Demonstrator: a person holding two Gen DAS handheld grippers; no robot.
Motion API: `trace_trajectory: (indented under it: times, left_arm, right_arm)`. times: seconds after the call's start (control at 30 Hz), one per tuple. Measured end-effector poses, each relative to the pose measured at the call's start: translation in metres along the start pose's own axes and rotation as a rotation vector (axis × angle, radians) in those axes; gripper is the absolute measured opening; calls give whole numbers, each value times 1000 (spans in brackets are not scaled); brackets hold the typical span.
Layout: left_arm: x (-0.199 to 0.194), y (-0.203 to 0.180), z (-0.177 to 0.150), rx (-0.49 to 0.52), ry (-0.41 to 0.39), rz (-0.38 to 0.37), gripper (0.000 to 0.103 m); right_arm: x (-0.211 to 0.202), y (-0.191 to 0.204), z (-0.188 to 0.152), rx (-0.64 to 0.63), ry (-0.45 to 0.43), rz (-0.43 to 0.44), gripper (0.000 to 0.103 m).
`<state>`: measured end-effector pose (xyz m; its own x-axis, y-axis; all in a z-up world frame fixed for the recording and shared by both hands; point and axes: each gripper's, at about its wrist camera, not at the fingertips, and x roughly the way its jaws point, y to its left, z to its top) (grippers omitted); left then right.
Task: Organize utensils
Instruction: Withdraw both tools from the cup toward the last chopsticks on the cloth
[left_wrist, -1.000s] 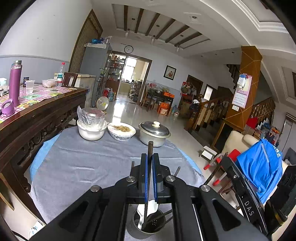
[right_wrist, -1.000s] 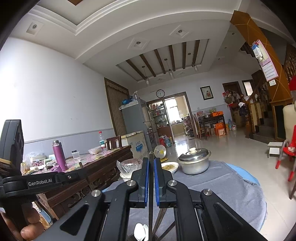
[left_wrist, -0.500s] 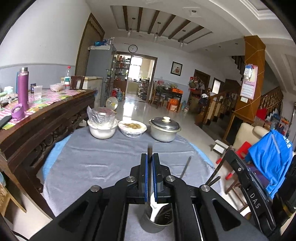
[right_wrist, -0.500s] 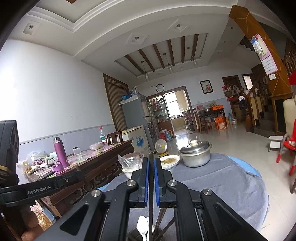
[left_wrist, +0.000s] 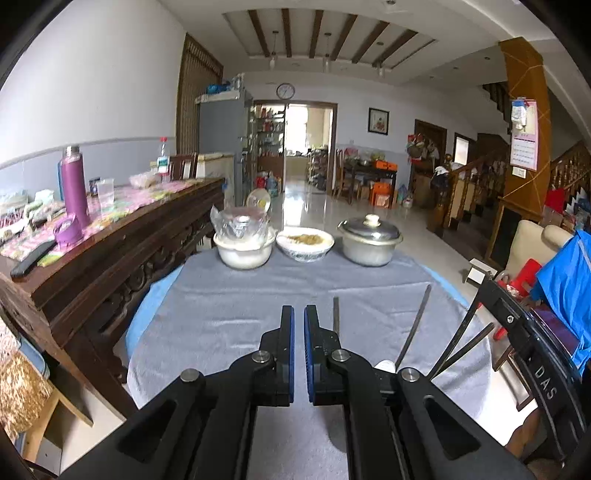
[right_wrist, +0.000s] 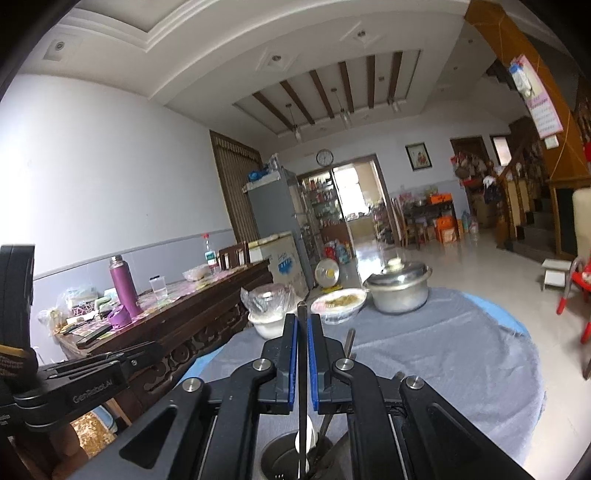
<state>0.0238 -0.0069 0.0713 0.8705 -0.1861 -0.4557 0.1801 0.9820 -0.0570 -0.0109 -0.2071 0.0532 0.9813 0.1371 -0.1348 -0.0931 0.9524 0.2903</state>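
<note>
Chopstick (right_wrist: 302, 354) clamped upright in right claw (right_wrist: 303, 321), above holder (right_wrist: 284, 458)

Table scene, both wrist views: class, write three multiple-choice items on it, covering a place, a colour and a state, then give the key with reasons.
1. What stands between the plastic-covered bowl and the lidded pot on the grey cloth?
A. a kettle
B. a bowl of food
C. a cutting board

2. What colour is the flask on the wooden sideboard?
A. green
B. red
C. purple

3. How are the right tongs?
A. shut on a thin dark chopstick
B. wide open
C. shut on a cup

Key:
1 B, the food bowl sits in the middle of the row of three.
2 C, its body is plainly purple.
3 A, the stick runs between the blue pads, which close on it.
</note>
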Motion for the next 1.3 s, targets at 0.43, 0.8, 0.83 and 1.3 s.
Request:
trace_trajectory:
  times: [0.43, 0.8, 0.83, 1.3]
  left_arm:
    - [25, 19, -25, -56, 140, 4, 41]
    - [21, 11, -28, 3, 147, 145, 75]
    - [18, 10, -28, 26, 137, 181, 76]
    - [-35, 12, -15, 124, -17, 359, 91]
  right_arm:
    - [-9, -41, 3, 155, -16, 31, 59]
    - [-63, -106, 24, 257, -162, -172, 59]
    - [-64, -113, 23, 275, -153, -178, 59]
    - [-69, -100, 16, 232, -65, -171, 59]
